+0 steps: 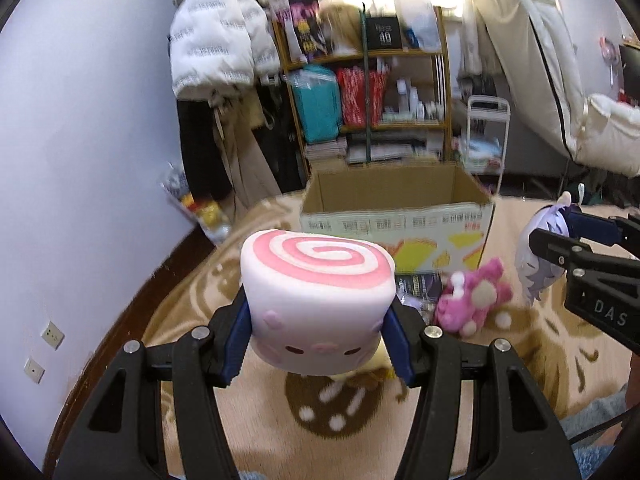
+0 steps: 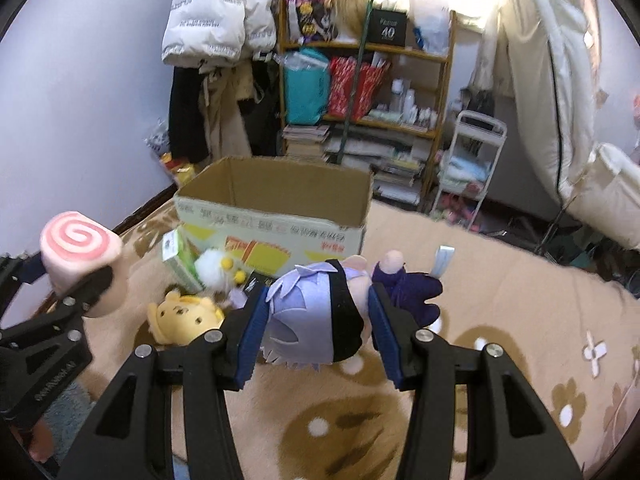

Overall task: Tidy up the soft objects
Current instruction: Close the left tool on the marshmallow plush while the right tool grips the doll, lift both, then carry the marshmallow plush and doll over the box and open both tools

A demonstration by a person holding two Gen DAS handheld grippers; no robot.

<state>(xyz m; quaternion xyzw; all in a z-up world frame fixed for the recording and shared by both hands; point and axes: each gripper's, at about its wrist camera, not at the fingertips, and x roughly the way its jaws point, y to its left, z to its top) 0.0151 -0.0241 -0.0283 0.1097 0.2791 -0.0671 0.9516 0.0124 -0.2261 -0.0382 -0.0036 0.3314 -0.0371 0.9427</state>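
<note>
My left gripper (image 1: 318,340) is shut on a white cylinder plush with a pink spiral top (image 1: 318,280), held above the beige blanket; the same plush (image 2: 78,248) shows at the left of the right wrist view. My right gripper (image 2: 316,334) is shut on a doll with lilac hair and dark clothes (image 2: 320,312), also lifted off the blanket; that doll (image 1: 540,248) appears at the right edge of the left wrist view. An open cardboard box (image 1: 396,216) (image 2: 276,208) stands ahead of both grippers.
On the blanket in front of the box lie a pink plush (image 1: 474,300), a yellow bear plush (image 2: 186,314), a white fluffy plush (image 2: 214,266) and a green packet (image 2: 178,258). Behind the box stand a crowded wooden shelf (image 2: 364,92), hanging coats (image 2: 216,28) and a white trolley (image 2: 468,160).
</note>
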